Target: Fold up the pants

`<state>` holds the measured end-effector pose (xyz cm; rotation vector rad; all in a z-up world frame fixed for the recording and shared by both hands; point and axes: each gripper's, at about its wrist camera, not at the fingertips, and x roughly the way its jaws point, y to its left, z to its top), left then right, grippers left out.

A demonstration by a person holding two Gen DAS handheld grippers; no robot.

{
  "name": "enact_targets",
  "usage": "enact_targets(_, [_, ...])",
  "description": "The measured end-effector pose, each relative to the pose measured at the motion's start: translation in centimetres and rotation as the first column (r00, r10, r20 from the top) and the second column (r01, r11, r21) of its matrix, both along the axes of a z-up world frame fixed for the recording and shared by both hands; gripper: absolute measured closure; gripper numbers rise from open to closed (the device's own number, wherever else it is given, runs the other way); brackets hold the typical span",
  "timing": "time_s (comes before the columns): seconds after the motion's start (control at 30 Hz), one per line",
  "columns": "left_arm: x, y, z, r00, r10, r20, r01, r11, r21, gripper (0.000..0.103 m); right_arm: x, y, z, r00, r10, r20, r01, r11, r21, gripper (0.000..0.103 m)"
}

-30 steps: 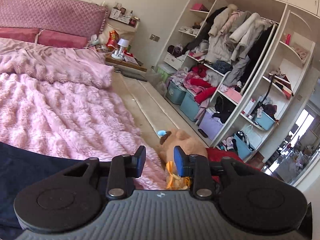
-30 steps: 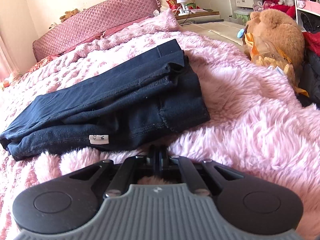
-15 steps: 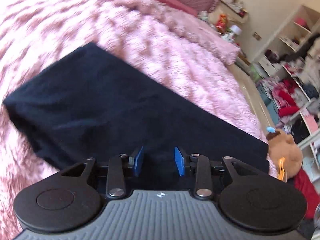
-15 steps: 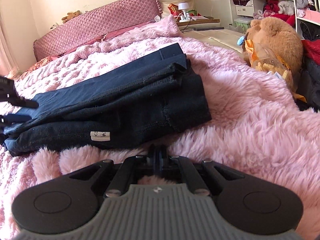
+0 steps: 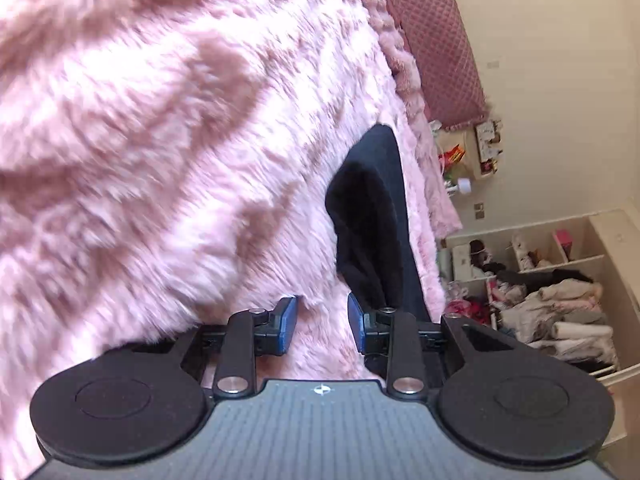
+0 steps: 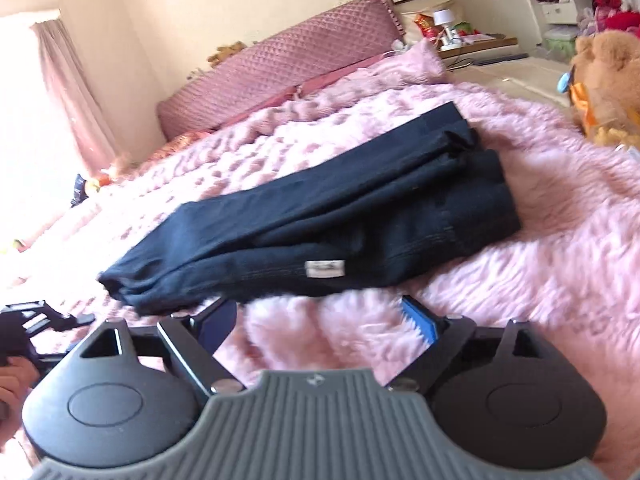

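Folded navy pants on pink bed; R claw just sprang wide, empty; L claw partly apart, empty.

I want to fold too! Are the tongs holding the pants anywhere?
No. Both tongs are empty: the right tongs have just opened beside the folded pants, and the left tongs hold nothing.

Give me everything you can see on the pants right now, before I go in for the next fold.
The pants are dark navy, of soft, jeans-like cloth with visible stitched seams and a small white label on the near edge. They lie folded lengthwise into a long, layered bundle, flat on the fluffy pink blanket, running diagonally from near left to far right. The wider end is at the right, the narrow end at the left. Only the blanket touches them; neither set of tongs holds them.
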<state>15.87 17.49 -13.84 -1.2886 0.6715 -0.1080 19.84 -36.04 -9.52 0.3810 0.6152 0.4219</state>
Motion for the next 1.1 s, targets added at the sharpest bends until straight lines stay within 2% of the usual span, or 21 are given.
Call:
enact_targets(0.07, [-0.5,1.7,-0.5,0.998,0.051,0.034,-0.05,0.998,-0.038,0.067,0.0,-0.3,-0.5,1.0,0.004,-0.02,-0.001,0.991,0.133,0.019])
enact_targets(0.13, [-0.3,3.2,-1.3,0.993,0.082,0.086,-0.075,0.994,-0.077,0.064,0.5,-1.1,-1.5,0.998,-0.021,-0.06,0.037,0.958,0.284,0.019])
enact_targets(0.27, [2.1,4.3,-2.9,0.985,0.079,0.156,-0.047,0.98,-0.195,0.059,1.3,-3.4,-3.4,0.993,-0.054,-0.1,0.101,0.824,0.557,0.022])
enact_targets(0.37, [5.6,3.8,-3.6,0.979,0.021,0.204,0.039,0.958,-0.285,0.053,2.0,-4.4,-4.6,0.986,-0.07,-0.154,0.155,0.739,0.655,0.023])
enact_targets(0.47, [8.8,3.0,-4.0,0.987,0.008,0.163,0.041,0.955,-0.294,0.052,2.7,-5.1,-5.7,0.955,-0.132,-0.266,0.292,0.58,0.761,0.023])
enact_targets(0.53, [10.8,2.2,-4.0,0.991,0.002,0.131,0.033,0.963,-0.267,0.052,3.8,-5.0,-6.0,0.929,-0.15,-0.338,0.365,0.524,0.77,0.024])
enact_targets(0.57, [11.8,1.8,-3.8,0.993,-0.003,0.121,0.034,0.967,-0.253,0.052,4.4,-4.8,-6.0,0.921,-0.154,-0.359,0.384,0.518,0.764,0.024])
enact_targets(0.7, [14.6,0.4,-3.4,0.998,-0.045,0.041,0.052,0.976,-0.209,0.052,6.3,-3.7,-5.7,0.914,-0.171,-0.367,0.396,0.567,0.722,0.028])
enact_targets(0.77, [14.3,0.3,-3.4,0.998,-0.05,0.029,0.055,0.971,-0.233,0.052,6.3,-3.6,-5.8,0.907,-0.184,-0.378,0.411,0.572,0.71,0.034])
enact_targets(0.87, [11.9,1.0,-3.4,0.998,-0.034,0.045,0.045,0.962,-0.271,0.053,5.8,-3.6,-6.1,0.917,-0.165,-0.362,0.388,0.572,0.722,0.04])
enact_targets(0.93, [9.5,1.9,-2.6,0.999,-0.009,0.043,0.018,0.974,-0.227,0.053,5.4,-4.2,-6.6,0.922,-0.135,-0.364,0.373,0.564,0.736,0.043])
enact_targets(1.0, [7.5,2.7,-1.5,1.0,0.013,0.028,-0.01,0.994,-0.107,0.055,5.1,-5.2,-6.9,0.916,-0.11,-0.385,0.38,0.54,0.751,0.043])
enact_targets(1.03, [7.0,3.0,-1.0,1.0,0.024,0.018,-0.023,0.997,-0.069,0.055,4.6,-5.4,-7.0,0.912,-0.104,-0.397,0.39,0.523,0.758,0.043])
enact_targets(1.1, [6.5,3.7,-0.4,0.998,0.054,0.017,-0.053,0.997,-0.058,0.052,3.4,-6.1,-6.9,0.895,-0.129,-0.427,0.433,0.481,0.762,0.043])
